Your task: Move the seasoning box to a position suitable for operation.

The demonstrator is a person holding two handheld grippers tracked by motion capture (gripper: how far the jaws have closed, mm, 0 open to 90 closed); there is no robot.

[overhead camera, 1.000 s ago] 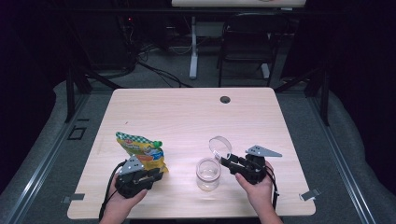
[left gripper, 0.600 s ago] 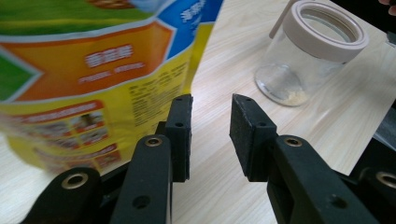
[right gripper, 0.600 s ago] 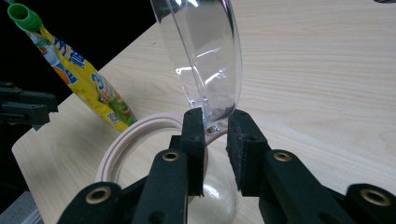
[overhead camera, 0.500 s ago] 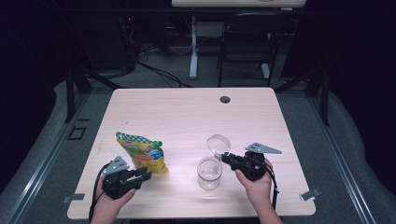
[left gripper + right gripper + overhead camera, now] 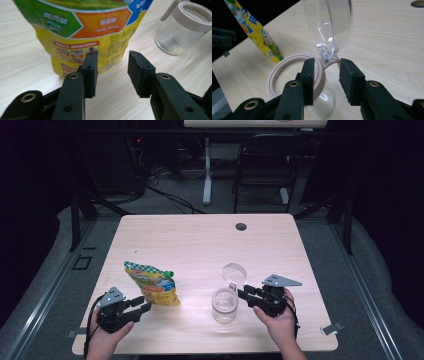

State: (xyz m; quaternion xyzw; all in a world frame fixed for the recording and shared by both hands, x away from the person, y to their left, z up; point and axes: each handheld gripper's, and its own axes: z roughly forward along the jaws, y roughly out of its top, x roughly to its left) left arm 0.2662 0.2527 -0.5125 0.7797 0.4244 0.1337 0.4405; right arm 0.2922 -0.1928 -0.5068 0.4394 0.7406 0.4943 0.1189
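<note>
A yellow and green snack bag (image 5: 152,284) lies on the table's front left. My left gripper (image 5: 142,307) sits just short of its near end, open; its jaws have just been opening, and the bag (image 5: 85,22) begins beyond my left gripper (image 5: 112,62), nothing pressed between the pads. A clear glass jar (image 5: 224,305) with a beige rim (image 5: 284,75) stands at front centre, its clear lid (image 5: 329,25) flipped up. My right gripper (image 5: 242,293) is at the jar's right. Its jaws have just been opening and stand on either side of the lid's hinge (image 5: 328,61) without pressing it.
The wooden table (image 5: 200,245) has a round cable hole (image 5: 241,226) near its far edge. Both hands rest close to the front edge. A chair and desk legs stand on the floor beyond the table.
My left gripper has drawn back from the bag toward the front left corner and let it go, jaws wider. The right gripper has stayed by the jar.
</note>
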